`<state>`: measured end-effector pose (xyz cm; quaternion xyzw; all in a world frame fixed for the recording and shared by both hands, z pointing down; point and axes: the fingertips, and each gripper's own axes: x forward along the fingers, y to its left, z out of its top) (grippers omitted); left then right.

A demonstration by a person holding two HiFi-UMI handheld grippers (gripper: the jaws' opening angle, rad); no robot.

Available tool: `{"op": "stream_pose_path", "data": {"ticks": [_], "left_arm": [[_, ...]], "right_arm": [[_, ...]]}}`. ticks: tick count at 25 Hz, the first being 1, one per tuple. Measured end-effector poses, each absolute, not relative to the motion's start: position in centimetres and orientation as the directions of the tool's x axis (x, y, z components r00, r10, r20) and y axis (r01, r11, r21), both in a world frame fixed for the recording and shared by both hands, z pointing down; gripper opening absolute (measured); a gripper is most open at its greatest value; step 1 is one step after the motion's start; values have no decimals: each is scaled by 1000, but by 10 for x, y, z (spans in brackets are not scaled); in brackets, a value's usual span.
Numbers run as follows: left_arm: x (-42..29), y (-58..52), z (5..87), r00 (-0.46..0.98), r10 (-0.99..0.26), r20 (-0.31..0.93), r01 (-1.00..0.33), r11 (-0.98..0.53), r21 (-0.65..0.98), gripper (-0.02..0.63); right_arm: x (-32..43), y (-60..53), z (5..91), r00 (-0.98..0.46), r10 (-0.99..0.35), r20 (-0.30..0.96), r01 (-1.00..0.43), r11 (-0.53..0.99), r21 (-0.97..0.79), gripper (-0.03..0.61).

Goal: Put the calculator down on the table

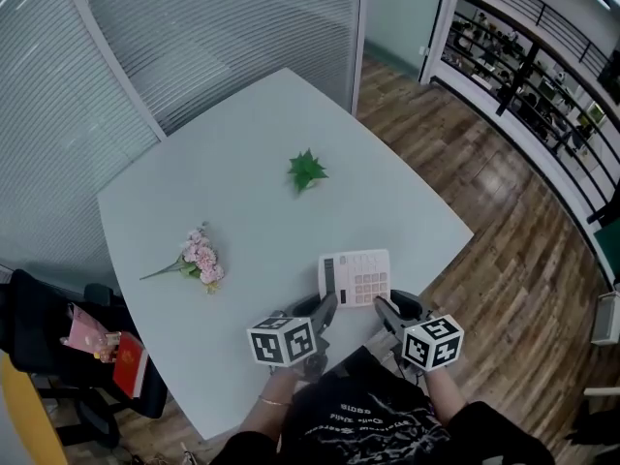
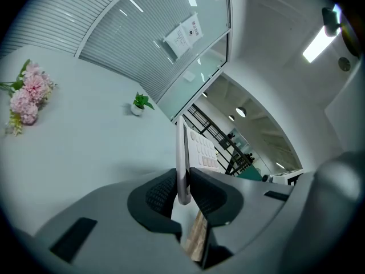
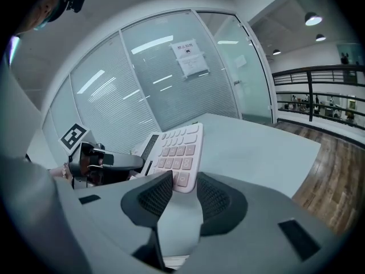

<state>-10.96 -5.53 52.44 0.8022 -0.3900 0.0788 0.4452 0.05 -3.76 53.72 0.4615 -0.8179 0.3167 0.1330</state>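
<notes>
Currently left claw (image 1: 326, 309) and right claw (image 1: 384, 308) each clench one side of the white, pink-keyed plastic calculator (image 1: 356, 277), likely to keep it level. Pale grey table (image 1: 242, 163) lies below and ahead of both claws.

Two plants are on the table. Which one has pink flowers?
The flower bunch lying at the left of the table, pink blooms on a long stem. The small potted plant farther back has only green leaves.
</notes>
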Motion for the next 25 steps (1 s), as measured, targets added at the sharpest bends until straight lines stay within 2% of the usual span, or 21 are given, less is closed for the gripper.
{"op": "stream_pose_path", "data": {"ticks": [9,12,25], "left_arm": [[-83,-118,539,650,-574,498,-734,-305,608,81],[-75,-136,551,649,-547,528,-739,-289,609,83],[-40,-222,594,641,-469,607,-753,-232,616,94]], "right_arm": [[28,-98,558,-543,-637,546,-831,317,-457,140],[35,-116,571,-564,-608,559,-814,295,-501,140],[71,-196,606,-533,-567,628,-837,242,-491,138]]}}
